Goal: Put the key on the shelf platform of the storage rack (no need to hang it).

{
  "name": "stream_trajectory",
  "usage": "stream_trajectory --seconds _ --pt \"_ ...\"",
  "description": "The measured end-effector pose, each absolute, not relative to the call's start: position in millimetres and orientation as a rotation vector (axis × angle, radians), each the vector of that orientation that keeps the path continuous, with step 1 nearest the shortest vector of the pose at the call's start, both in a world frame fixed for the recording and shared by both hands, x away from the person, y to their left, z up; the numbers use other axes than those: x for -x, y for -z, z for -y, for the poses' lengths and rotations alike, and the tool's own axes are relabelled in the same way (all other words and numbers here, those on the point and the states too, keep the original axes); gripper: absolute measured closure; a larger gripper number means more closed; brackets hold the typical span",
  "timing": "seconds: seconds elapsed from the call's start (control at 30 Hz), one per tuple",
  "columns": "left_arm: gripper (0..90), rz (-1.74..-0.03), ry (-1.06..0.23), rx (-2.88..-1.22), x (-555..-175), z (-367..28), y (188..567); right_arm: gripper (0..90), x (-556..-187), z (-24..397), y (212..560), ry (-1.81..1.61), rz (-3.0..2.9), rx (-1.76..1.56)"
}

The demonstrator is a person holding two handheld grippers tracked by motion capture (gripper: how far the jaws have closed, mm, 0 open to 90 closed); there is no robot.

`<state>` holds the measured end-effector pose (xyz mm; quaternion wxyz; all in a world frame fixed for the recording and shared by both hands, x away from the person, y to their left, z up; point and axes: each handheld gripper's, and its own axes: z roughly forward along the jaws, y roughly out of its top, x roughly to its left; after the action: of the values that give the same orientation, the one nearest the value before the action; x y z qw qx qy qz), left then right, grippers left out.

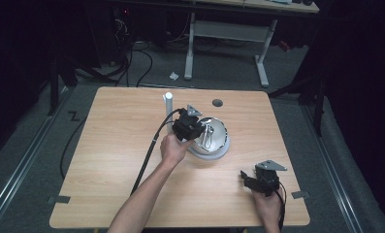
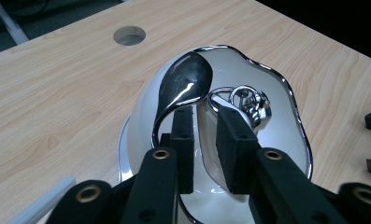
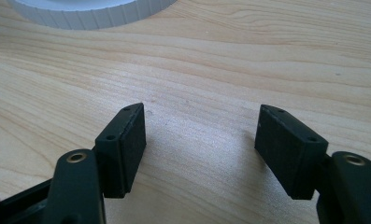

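Left claw [image 2: 204, 140] slightly parted over spoon [image 2: 185, 81] handle, gripping nothing; right claw [image 3: 202, 149] wide, empty. Risk: spoon sliding toward bowl [image 2: 286, 93] 6 o'clock.

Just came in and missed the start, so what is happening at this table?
A person works with a gripper in each hand. The left gripper hangs over a shiny metal bowl that sits on a white plate. Its jaws stand slightly apart just above a spoon lying in the bowl beside a metal key ring. The right gripper rests open on the wooden table, holding nothing.
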<state>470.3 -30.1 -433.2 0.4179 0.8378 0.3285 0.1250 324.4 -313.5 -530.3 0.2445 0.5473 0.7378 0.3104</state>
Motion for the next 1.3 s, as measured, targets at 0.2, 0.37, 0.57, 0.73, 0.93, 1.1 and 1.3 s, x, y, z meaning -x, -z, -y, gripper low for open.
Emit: stream_trajectory --seconds 0.2,0.37,0.57,0.73,0.93,1.1,1.3 --pt "68.0 -0.834 -0.310 -2.093 -467.8 24.3 431.0 33.9 -324.4 313.6 530.3 -0.848 -2.015 -1.494" --pt "65.0 -0.826 -0.317 -2.086 -464.0 20.7 426.1 33.9 -324.4 313.5 530.3 -0.848 -2.014 -1.495" --pt "61.5 -0.832 -0.312 -2.079 -461.1 16.8 424.1 33.9 -324.4 313.4 530.3 -0.849 -2.014 -1.495" --pt "54.4 -0.848 -0.301 -2.062 -457.6 8.8 424.7 33.9 -324.5 313.4 530.4 -0.849 -2.013 -1.495" --pt "48.4 -0.856 -0.285 -2.044 -453.5 -1.5 421.9 33.9 -324.5 313.4 530.3 -0.849 -2.015 -1.495" --pt "46.0 -0.859 -0.279 -2.022 -448.2 -12.0 419.6 33.9 -324.5 313.4 530.3 -0.849 -2.015 -1.495" --pt "44.3 -0.860 -0.289 -2.005 -442.3 -24.9 417.8 33.9 -324.5 313.4 530.3 -0.849 -2.014 -1.495"
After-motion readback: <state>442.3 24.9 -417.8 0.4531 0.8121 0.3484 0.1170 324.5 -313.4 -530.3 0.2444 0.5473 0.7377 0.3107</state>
